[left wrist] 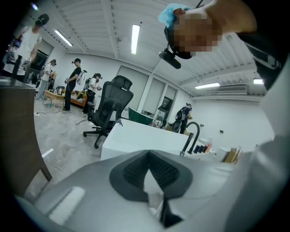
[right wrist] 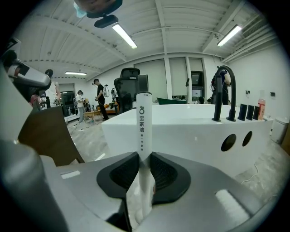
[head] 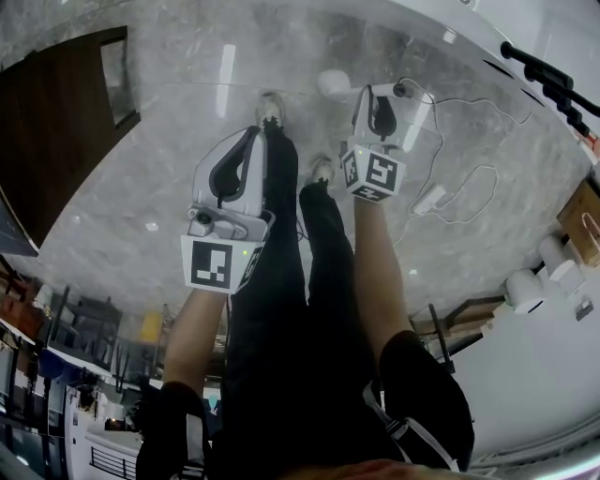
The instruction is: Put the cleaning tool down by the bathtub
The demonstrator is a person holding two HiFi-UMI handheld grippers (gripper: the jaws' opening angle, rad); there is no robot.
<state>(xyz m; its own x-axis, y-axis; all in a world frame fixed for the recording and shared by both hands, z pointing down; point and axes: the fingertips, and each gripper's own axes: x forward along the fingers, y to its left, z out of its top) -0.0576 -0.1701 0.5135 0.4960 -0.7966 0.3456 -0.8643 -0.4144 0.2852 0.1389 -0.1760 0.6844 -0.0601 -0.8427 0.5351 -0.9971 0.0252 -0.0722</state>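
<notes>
The cleaning tool is a white stick with printed characters on its handle [right wrist: 144, 118]. It stands upright between the pads of my right gripper [right wrist: 144, 156], which is shut on it. In the head view the right gripper [head: 375, 94] is held over the marble floor, with the tool's white rounded end [head: 334, 83] sticking out past it. The white bathtub [right wrist: 181, 131] stands just ahead of that gripper, and its rim [head: 487, 23] shows at the top right. My left gripper [head: 255, 136] hangs beside the person's legs. Its pads [left wrist: 136, 170] meet with nothing between them.
A black faucet [right wrist: 222, 90] rises from the tub's rim. A dark wooden panel [head: 56, 122] stands on the left. A white cable and power strip [head: 431, 199] lie on the floor at right. An office chair [left wrist: 108, 106] and several people [left wrist: 72, 86] are farther back.
</notes>
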